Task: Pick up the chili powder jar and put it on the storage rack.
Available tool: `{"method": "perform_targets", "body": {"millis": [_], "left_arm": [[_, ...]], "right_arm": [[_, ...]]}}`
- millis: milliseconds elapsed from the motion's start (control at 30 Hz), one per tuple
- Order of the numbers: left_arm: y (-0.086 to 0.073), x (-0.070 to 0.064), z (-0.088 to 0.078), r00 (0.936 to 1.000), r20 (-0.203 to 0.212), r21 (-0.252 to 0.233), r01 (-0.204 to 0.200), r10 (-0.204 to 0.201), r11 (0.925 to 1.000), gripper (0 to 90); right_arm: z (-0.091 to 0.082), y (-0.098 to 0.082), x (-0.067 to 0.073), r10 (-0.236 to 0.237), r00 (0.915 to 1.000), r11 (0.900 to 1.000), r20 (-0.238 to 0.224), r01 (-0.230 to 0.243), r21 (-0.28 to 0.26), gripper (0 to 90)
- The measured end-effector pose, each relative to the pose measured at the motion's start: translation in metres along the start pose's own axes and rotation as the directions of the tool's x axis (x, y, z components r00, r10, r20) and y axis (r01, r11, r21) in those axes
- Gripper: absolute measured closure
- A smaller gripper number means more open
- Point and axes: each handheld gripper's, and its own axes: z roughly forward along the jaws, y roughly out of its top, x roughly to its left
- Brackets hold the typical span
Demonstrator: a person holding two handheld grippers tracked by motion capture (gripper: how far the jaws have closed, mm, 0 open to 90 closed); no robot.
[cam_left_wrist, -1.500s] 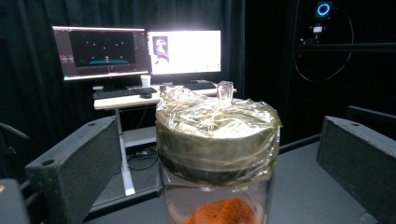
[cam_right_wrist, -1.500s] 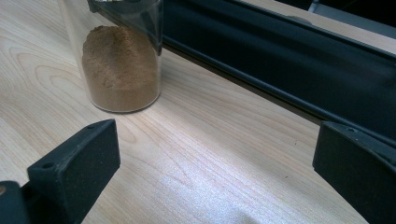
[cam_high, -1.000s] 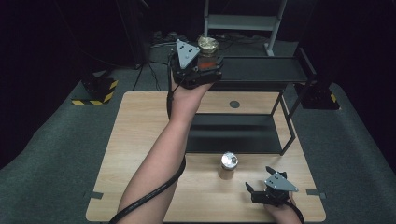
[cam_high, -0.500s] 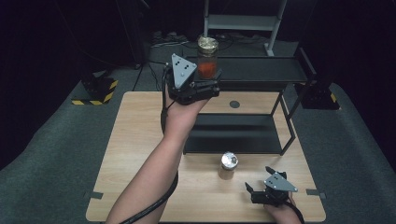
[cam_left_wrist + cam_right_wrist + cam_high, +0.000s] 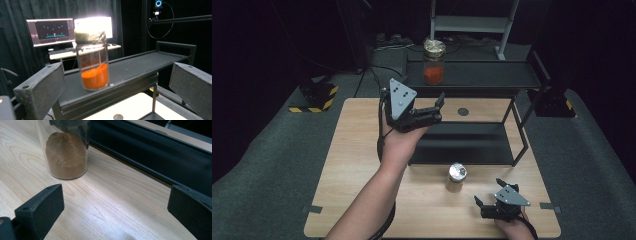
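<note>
On the top shelf (image 5: 492, 75) sits my orange jar (image 5: 434, 67); left gripper (image 5: 432, 111) gapes empty, so I'd back straight off.

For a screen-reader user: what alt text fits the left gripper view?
A glass jar of orange powder stands upright on a black shelf, framed between the left gripper's open black jaws, which do not touch it. Behind it glow two monitors.
</note>
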Motion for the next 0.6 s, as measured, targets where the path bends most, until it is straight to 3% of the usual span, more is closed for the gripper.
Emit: {"method": "perform_targets", "body": {"millis": [600], "left_arm": [[-0.037,0.000,-0.029,0.9999,0.008,0.057,-0.009,0.009,0.9984,0.4]], "right_arm": [[0.000,0.000,0.001,-0.010,0.9999,1.000,0.001,0.010,0.001,0.0]]}}
